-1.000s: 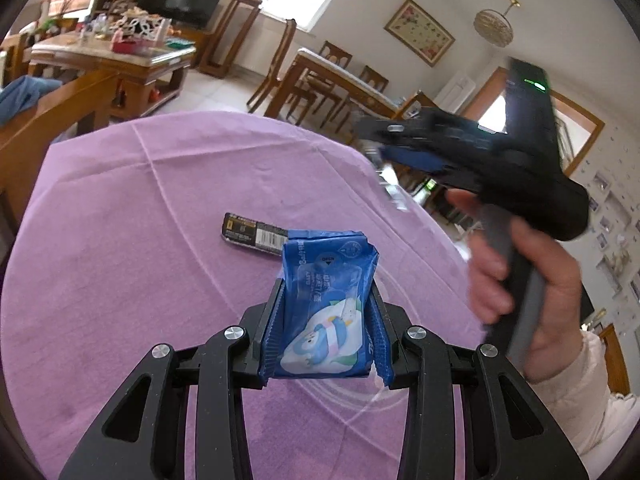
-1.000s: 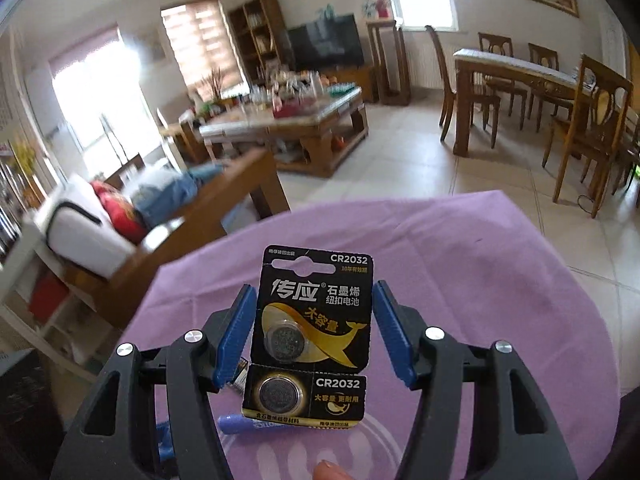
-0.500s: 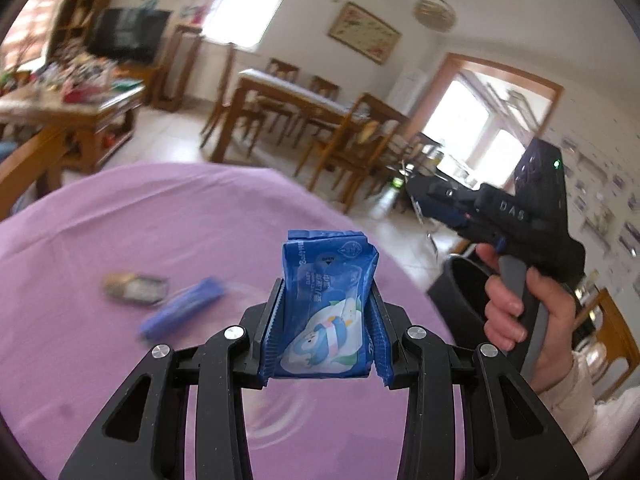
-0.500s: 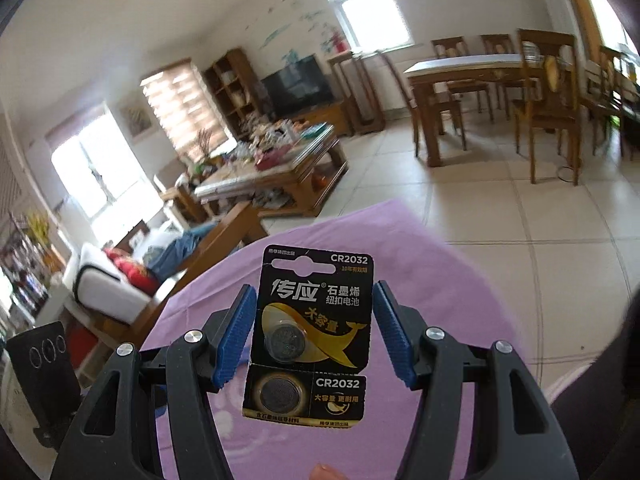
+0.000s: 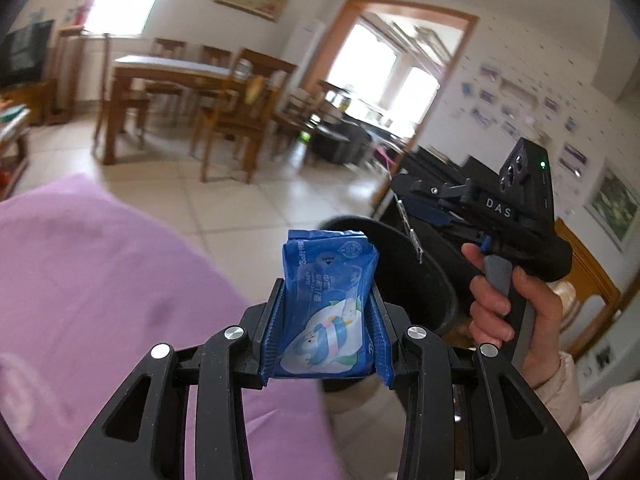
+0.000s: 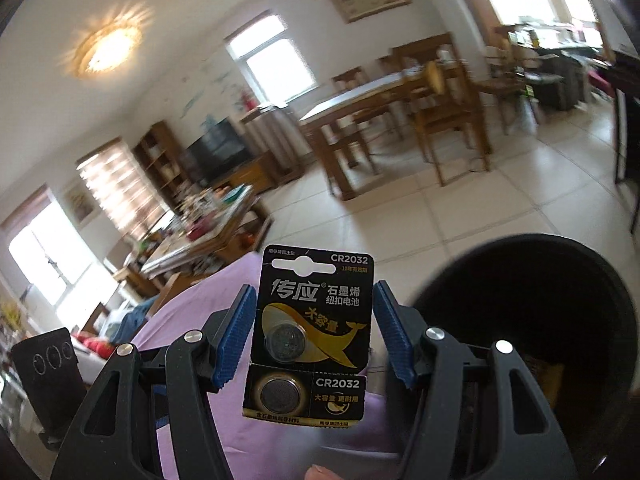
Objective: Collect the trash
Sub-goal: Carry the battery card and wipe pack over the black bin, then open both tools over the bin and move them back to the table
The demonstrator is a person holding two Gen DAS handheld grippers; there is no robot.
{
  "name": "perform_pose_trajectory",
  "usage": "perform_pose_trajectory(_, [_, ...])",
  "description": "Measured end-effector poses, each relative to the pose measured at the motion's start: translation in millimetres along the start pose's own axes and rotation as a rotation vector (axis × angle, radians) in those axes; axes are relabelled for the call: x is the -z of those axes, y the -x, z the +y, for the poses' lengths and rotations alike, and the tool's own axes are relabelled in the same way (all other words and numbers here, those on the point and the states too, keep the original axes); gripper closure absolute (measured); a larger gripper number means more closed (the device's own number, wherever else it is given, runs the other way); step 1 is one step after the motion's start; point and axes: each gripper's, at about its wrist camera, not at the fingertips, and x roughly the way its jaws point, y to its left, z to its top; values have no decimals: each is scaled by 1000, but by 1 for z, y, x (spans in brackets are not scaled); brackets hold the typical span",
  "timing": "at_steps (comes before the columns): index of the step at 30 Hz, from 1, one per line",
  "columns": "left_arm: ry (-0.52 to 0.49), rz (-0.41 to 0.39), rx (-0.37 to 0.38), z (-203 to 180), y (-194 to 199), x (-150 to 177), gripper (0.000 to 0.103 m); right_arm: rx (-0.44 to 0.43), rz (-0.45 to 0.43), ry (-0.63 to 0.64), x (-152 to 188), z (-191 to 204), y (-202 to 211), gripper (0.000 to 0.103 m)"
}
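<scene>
Now both views have swung off the purple table (image 5: 100, 280) toward the black bin (image 6: 560, 280) at right; left gripper (image 5: 326, 320) pinches the blue wrapper (image 5: 326, 300); right gripper (image 6: 316, 336), part open, carries the battery card (image 6: 316, 320); dropping seems next.

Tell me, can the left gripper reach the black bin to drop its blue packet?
Probably yes. The left gripper holds the blue packet just short of the black bin, whose open mouth faces it. Only the right gripper hangs near the far rim, not across the way.

Both wrist views face out over the bin (image 5: 404, 264), sharing it.
</scene>
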Motion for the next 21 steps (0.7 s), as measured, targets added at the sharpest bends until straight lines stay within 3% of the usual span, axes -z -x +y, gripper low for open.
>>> perform_pose_trajectory(6, [-4, 84, 87, -27, -79, -7, 65, 72, -2, -99, 11, -61, 8, 44])
perform_pose_trajectory(13, [-52, 179, 104, -60, -171, -6, 65, 115, 10, -191, 31, -111, 14, 44])
perform_pose_trajectory(19, [-81, 211, 87, -81, -205, 1, 64, 119, 22, -231, 39, -135, 14, 42])
perform_pose_trajectory(21, [-90, 206, 65, -84, -205, 0, 52, 115, 22, -248, 38, -138, 15, 42])
